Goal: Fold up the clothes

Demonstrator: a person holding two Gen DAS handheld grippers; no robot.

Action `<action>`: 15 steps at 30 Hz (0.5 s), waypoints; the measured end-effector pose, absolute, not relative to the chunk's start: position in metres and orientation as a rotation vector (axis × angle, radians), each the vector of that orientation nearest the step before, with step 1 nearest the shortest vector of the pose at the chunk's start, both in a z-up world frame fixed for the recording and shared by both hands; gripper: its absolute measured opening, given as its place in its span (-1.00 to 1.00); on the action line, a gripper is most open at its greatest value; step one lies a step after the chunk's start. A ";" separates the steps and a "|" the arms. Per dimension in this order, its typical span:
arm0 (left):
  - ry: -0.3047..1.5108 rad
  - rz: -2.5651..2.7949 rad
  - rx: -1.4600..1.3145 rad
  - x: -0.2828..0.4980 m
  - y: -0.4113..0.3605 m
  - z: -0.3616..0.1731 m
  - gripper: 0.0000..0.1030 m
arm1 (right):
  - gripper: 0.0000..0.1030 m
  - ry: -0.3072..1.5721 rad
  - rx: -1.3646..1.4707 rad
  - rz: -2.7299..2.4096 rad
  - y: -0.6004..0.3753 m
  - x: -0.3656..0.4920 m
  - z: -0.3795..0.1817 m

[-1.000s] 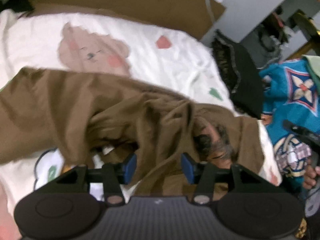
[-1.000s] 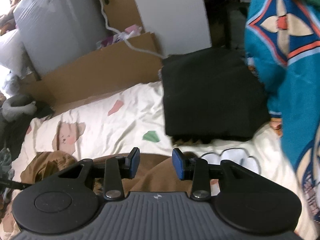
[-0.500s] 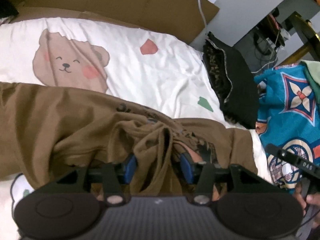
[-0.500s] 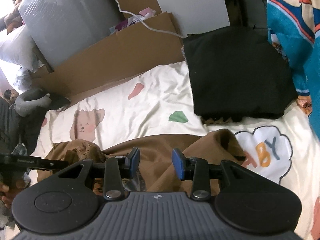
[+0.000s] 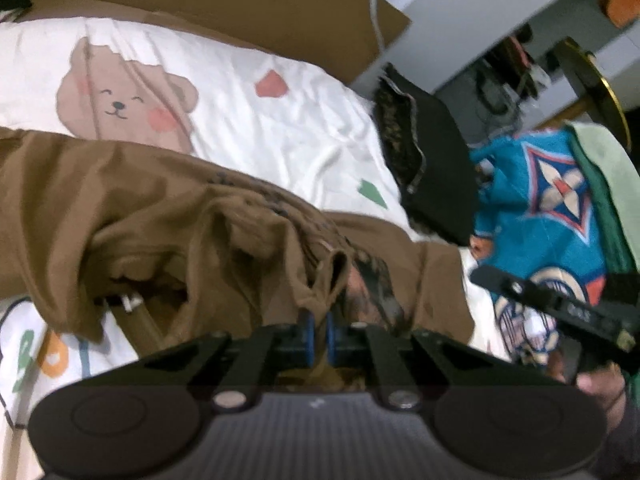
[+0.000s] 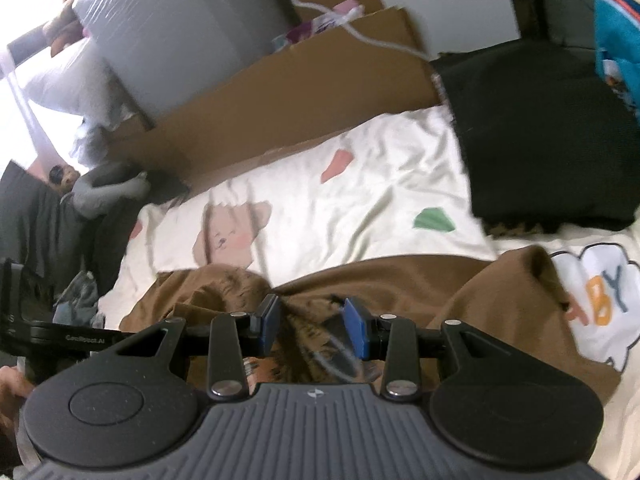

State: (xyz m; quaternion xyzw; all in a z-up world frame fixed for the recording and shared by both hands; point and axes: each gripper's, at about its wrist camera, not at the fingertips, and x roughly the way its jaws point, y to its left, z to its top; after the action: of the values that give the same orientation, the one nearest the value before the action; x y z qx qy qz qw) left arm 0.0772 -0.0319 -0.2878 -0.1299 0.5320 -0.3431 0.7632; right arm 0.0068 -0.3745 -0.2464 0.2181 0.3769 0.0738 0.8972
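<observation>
A crumpled brown garment (image 5: 132, 208) with a dark print lies on a white bedsheet (image 5: 304, 120) printed with a bear. My left gripper (image 5: 319, 330) is shut on a bunched fold of the brown garment, which rises in a ridge between its blue pads. In the right wrist view the same brown garment (image 6: 500, 308) spreads under my right gripper (image 6: 312, 326), whose jaws stand open above the printed part of the cloth, pinching nothing. The right gripper's black body (image 5: 560, 312) shows at the right edge of the left wrist view, with a hand behind it.
A folded black garment (image 6: 540, 140) lies at the sheet's far right. A teal patterned cloth (image 5: 552, 208) sits beside it. Brown cardboard (image 6: 280, 92) borders the far side of the bed. A grey wrapped box (image 6: 180, 28) and dark clothes (image 6: 36, 216) sit to the left.
My left gripper's jaws have gone from open around the brown fold to shut on it. The right gripper has swung left over the brown garment, its jaws staying open.
</observation>
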 end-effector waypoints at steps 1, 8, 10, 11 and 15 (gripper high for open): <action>1.161 -0.757 -0.276 0.073 -0.032 -0.287 -0.88 | -0.17 0.785 0.445 0.162 -0.371 0.007 -0.247; 1.215 -0.800 -0.273 0.045 -0.019 -0.290 -0.88 | -0.17 0.806 0.406 0.188 -0.352 0.014 -0.245; 1.227 -0.800 -0.283 0.039 -0.013 -0.293 -0.88 | -0.16 0.809 0.394 0.197 -0.346 0.016 -0.245; 1.232 -0.803 -0.287 0.036 -0.011 -0.294 -0.88 | -0.17 0.812 0.386 0.203 -0.342 0.017 -0.245; 1.250 -0.822 -0.285 0.024 -0.006 -0.297 -0.88 | -0.17 0.830 0.360 0.230 -0.325 0.021 -0.246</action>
State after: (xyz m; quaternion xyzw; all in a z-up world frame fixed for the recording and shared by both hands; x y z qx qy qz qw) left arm 0.0244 -0.0062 -0.2968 -0.1292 0.5663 -0.3725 0.7238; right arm 0.0205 -0.3254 -0.2463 0.1735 0.4002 0.1107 0.8930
